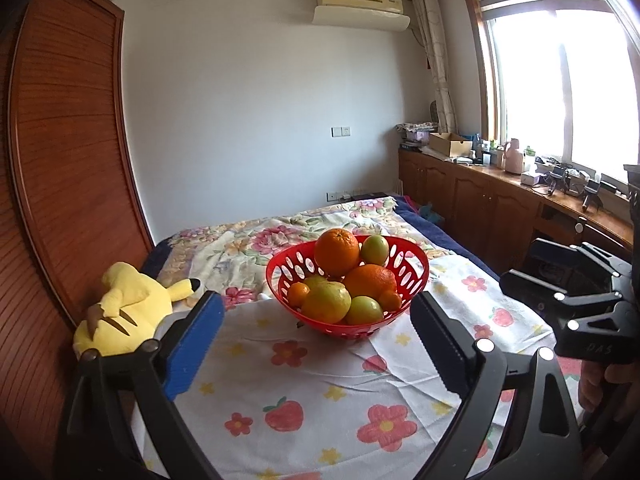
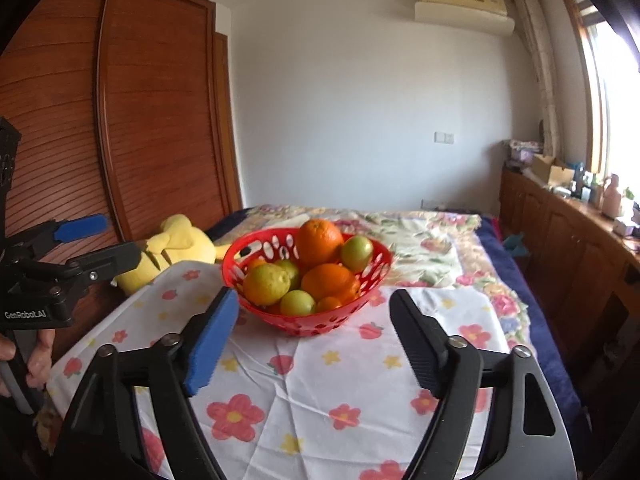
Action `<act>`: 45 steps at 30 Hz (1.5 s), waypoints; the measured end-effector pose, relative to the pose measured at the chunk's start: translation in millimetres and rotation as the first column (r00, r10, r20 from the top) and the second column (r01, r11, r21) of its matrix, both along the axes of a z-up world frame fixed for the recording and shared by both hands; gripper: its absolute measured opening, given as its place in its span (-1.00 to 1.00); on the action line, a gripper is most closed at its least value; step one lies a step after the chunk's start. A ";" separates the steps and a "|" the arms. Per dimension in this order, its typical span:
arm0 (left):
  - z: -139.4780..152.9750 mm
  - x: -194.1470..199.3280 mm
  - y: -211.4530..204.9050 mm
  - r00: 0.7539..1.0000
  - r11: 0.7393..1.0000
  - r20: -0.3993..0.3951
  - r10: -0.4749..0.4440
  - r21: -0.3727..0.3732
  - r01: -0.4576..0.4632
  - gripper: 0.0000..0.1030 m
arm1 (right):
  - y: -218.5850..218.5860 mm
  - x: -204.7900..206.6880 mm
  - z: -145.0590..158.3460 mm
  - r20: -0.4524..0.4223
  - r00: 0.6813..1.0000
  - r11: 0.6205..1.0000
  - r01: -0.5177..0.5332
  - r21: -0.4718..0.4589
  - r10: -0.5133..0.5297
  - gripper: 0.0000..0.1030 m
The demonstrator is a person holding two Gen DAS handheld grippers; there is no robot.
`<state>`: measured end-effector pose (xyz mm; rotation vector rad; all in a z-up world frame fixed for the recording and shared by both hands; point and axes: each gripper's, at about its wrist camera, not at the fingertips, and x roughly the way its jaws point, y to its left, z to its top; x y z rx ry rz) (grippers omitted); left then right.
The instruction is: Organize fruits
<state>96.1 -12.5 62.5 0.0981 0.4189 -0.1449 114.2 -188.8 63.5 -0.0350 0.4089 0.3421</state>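
Note:
A red perforated basket (image 1: 416, 276) (image 2: 372, 284) sits on a white flowered cloth (image 1: 312, 392) (image 2: 312, 392) on a bed. It holds several fruits: a big orange on top (image 1: 336, 251) (image 2: 319, 242), another orange (image 1: 370, 282) (image 2: 330, 282), green fruits (image 1: 375, 249) (image 2: 357, 253), a yellow-green citrus (image 1: 326, 302) (image 2: 267, 284) and small tangerines. My left gripper (image 1: 316, 312) is open and empty, just short of the basket; it also shows in the right wrist view (image 2: 102, 240). My right gripper (image 2: 314, 312) is open and empty before the basket, and shows in the left wrist view (image 1: 520, 268).
A yellow plush toy (image 1: 128, 308) (image 2: 176, 248) lies left of the basket by a wooden wardrobe (image 1: 68, 152) (image 2: 152, 112). A floral bedspread (image 1: 280, 236) covers the bed behind. A wooden sideboard (image 1: 500, 200) with clutter runs along the right under the window.

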 end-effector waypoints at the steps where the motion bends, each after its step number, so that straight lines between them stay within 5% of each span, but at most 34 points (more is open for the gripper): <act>1: 1.3 -3.2 -0.3 1.000 1.000 0.003 -0.002 -0.002 0.002 0.84 | -1.8 -2.7 2.0 0.004 1.000 1.000 0.007 0.004 -0.007 0.68; 15: 1.5 -40.2 1.3 1.000 0.996 0.001 0.014 -0.093 -0.014 0.84 | -14.5 -43.6 25.5 0.052 0.997 0.999 0.049 0.001 -0.049 0.85; 45: -8.2 -59.7 2.3 1.000 0.997 -0.009 0.022 -0.068 -0.022 0.84 | -24.5 -59.0 14.8 0.040 0.996 0.997 0.076 0.021 -0.077 0.85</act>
